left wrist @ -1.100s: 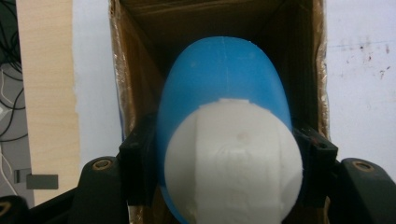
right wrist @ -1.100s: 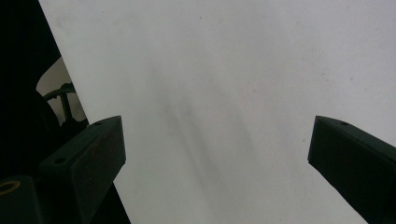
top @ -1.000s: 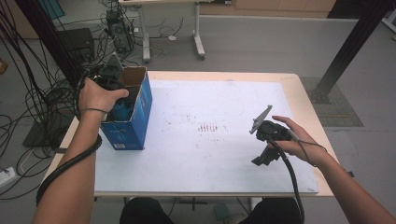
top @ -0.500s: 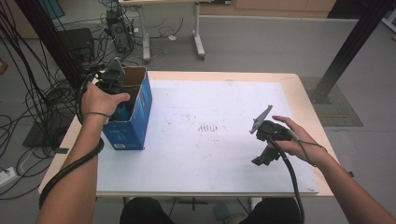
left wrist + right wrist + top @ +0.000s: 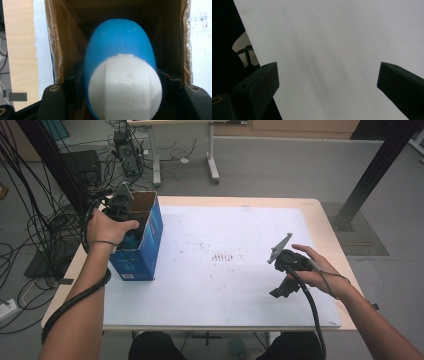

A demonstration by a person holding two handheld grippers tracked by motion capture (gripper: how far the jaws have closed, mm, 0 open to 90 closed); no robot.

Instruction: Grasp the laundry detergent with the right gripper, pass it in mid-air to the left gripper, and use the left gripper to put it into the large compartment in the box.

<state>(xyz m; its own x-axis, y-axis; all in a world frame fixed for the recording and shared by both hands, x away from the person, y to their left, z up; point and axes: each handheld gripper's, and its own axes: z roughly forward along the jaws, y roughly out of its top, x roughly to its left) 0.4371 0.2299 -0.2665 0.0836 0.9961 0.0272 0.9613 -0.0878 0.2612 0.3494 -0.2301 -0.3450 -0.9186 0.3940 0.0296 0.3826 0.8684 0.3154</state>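
Note:
A blue cardboard box [image 5: 145, 251] stands open-topped at the table's left edge. My left gripper [image 5: 129, 236] reaches down into it from above. In the left gripper view, the left gripper [image 5: 120, 93] is shut on an egg-shaped thing, blue with a white end [image 5: 120, 62], held between the brown inner walls of the box [image 5: 58, 47]. My right gripper [image 5: 281, 289] is held above the white sheet [image 5: 220, 220] at the right of the table. In the right gripper view, the right gripper [image 5: 327, 83] is open, with bare white sheet [image 5: 337, 37] between its jaws.
The white sheet covers most of the wooden table [image 5: 330, 230]; faint dark marks [image 5: 222, 256] lie at its middle. Cables and equipment [image 5: 125, 150] crowd the floor behind and left of the table. A black post [image 5: 372, 175] stands at the far right.
My left hand has shifted only slightly at the mouth of the box, still holding the egg-shaped thing. The right hand and its gripper have stayed where they were.

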